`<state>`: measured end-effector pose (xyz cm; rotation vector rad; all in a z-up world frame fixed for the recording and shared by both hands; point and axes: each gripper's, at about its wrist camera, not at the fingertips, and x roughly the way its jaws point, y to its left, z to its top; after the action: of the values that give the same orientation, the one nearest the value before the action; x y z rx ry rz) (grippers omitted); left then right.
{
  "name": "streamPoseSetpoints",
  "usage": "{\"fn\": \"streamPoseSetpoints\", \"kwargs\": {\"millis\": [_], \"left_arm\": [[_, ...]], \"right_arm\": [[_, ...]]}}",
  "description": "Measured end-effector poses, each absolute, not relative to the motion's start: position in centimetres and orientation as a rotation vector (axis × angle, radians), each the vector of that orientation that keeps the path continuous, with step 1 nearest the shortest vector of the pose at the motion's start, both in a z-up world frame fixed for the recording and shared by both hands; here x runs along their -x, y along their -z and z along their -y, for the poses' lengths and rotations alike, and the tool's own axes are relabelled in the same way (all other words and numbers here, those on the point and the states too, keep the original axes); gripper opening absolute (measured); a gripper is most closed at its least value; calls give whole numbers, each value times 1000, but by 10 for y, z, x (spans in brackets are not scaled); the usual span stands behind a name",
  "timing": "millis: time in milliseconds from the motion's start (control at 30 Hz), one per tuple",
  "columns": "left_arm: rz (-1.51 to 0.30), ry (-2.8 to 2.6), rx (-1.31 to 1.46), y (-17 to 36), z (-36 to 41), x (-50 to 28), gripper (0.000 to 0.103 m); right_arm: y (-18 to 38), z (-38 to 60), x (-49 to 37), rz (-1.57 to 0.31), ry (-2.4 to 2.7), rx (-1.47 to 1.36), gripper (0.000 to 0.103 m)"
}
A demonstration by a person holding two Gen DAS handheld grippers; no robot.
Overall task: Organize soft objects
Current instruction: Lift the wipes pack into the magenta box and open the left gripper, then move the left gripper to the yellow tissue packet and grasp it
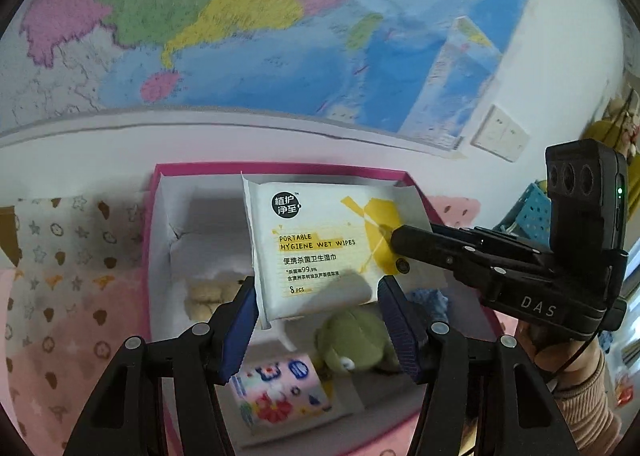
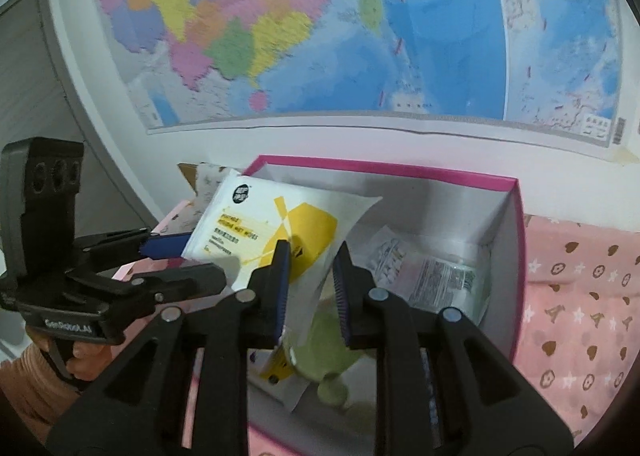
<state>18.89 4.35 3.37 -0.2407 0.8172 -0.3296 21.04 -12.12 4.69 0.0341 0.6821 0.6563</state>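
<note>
**Wipes pack held over the pink box**

In the left wrist view, your left gripper (image 1: 316, 288) grasps the wipes pack (image 1: 312, 240) at centre frame. Its blue pads press on the pack's two lower side edges. The pack stands nearly upright above the open box (image 1: 280, 167), clear of the contents.

Your right gripper (image 1: 396, 242) comes in from the right of the frame, with one finger lying across the pack's yellow corner. In the right wrist view, the right gripper (image 2: 310, 256) has that corner between its pads. They stand slightly apart, and you cannot tell whether they pinch it.

Inside the box, a green plush (image 1: 352, 340) lies at lower centre. A floral tissue pack (image 1: 276, 392) sits just left of it.
</note>
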Motion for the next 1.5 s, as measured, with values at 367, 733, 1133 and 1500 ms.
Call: {"fn": "streamPoseSetpoints", "kwargs": {"millis": [367, 733, 1133, 1500], "left_arm": [[-833, 255, 302, -28, -66, -212, 60], [-710, 354, 204, -50, -37, -150, 60], [-649, 508, 149, -59, 7, -78, 62], [-733, 515, 130, -22, 41, -47, 62]], "right_arm": [[-33, 117, -259, -784, -542, -85, 46], [-50, 128, -203, -704, -652, -79, 46], [-73, 160, -104, -565, -739, -23, 49], [-44, 199, -57, -583, -709, -75, 50]]}}
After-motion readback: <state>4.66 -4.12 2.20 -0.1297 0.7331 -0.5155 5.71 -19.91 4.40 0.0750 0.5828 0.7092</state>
